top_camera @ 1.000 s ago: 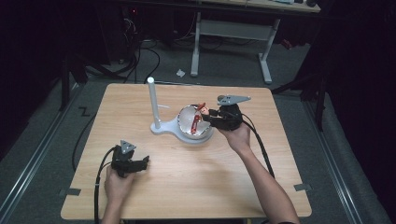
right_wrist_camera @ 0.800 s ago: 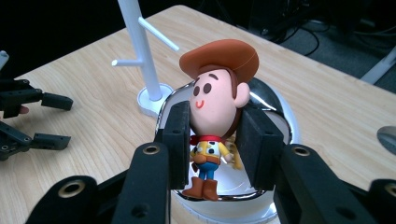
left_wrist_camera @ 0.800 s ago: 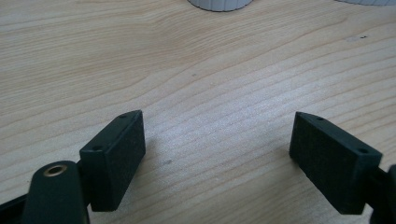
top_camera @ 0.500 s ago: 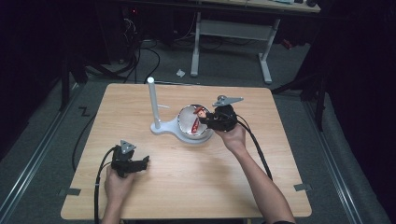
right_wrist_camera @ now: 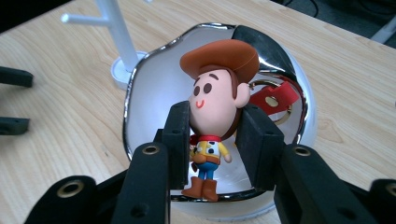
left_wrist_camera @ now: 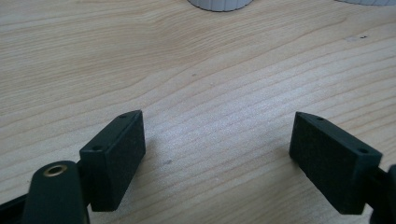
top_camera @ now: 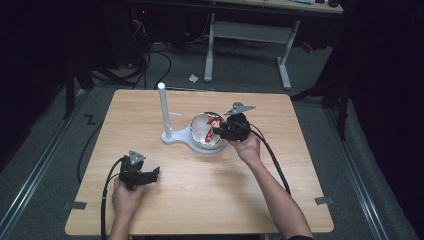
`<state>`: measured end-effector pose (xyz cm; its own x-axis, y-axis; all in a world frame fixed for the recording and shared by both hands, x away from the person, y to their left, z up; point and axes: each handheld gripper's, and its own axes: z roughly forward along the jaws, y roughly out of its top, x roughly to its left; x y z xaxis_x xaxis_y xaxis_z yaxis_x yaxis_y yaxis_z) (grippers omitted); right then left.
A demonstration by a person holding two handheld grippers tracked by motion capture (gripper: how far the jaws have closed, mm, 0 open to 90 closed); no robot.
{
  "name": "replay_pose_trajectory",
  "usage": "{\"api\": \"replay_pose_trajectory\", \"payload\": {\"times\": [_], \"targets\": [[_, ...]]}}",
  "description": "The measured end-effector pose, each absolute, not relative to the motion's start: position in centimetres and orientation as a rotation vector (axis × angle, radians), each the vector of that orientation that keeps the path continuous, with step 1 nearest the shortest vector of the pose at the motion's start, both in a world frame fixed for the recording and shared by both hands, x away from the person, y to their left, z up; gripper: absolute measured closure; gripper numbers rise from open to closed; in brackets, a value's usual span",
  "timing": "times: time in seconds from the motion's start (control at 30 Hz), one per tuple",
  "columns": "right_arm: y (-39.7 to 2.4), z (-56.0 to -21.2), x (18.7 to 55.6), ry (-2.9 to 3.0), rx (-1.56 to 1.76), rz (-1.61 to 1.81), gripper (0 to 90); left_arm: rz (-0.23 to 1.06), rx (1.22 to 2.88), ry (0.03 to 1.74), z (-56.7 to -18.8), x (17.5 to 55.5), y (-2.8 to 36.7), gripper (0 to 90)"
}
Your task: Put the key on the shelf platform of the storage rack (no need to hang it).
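A small cowboy figure (right_wrist_camera: pixel 215 107) with a brown hat, a red tag and a metal ring hangs inside a white bowl with a chrome rim (right_wrist_camera: pixel 135 79). My right gripper (right_wrist_camera: pixel 215 114) is shut on the figure's head, its jaws reaching over the bowl's near rim. From above, the figure (top_camera: pixel 216 123) shows red at the right side of the bowl (top_camera: pixel 200 131), with the right gripper (top_camera: pixel 221 131) beside it. At the table's front left my left gripper (top_camera: pixel 155 174) rests low on the wood, open, with bare tabletop between its jaws (left_wrist_camera: pixel 217 135).
A white stand with an upright post (top_camera: pixel 162 107) and a short side peg sits just left of the bowl, joined to its base. The wooden table (top_camera: pixel 200 200) has free surface at front and right. Cables trail from both grippers toward the person.
My right gripper has shifted a little left with the cowboy figure, further over the bowl. The left gripper has stayed where it was.
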<state>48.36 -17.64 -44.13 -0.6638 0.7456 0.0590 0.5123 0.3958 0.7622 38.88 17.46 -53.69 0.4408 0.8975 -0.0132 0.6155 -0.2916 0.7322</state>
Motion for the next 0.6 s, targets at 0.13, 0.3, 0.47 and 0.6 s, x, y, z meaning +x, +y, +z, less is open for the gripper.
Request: {"api": "replay_pose_trajectory", "payload": {"times": [0.13,0.3,0.47,0.6], "targets": [[-17.38,-44.33,48.36,2.373,1.095,1.116,66.0,0.536,2.020,1.266,-53.69,38.88,17.46,18.7],[-17.26,-44.69,48.56,2.394,1.097,1.088,65.6,0.536,2.020,1.266,-53.69,38.88,17.47,18.7],[-17.34,-44.95,48.65,2.391,1.105,1.094,64.3,0.535,2.020,1.266,-53.69,38.88,17.46,18.7],[-17.26,-44.51,48.39,2.383,1.097,1.114,62.3,0.535,2.020,1.266,-53.69,38.88,17.47,18.8]]}}
